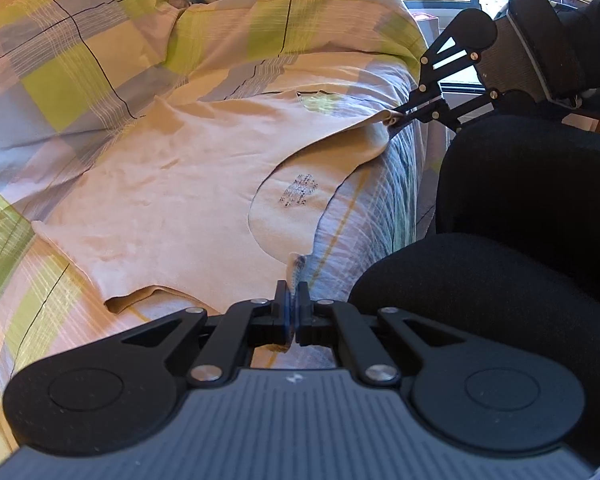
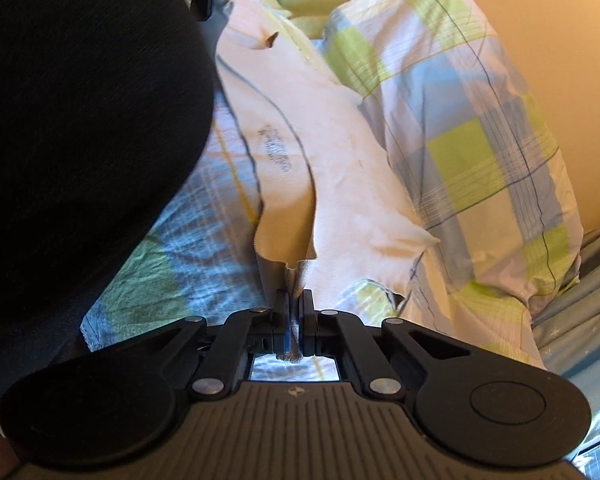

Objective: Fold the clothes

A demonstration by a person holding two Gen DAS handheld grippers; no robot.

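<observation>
A pale shirt [image 1: 172, 184] lies flat on the bed [image 1: 80, 60], its printed neck label blurred. Each hand-held gripper, left [image 1: 292, 300] and right [image 2: 296, 304], pinches a shoulder corner. Dark legs [image 1: 520, 280] hide the bed's near edge.

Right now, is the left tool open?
No, the left tool is shut on the edge of the shirt.
</observation>
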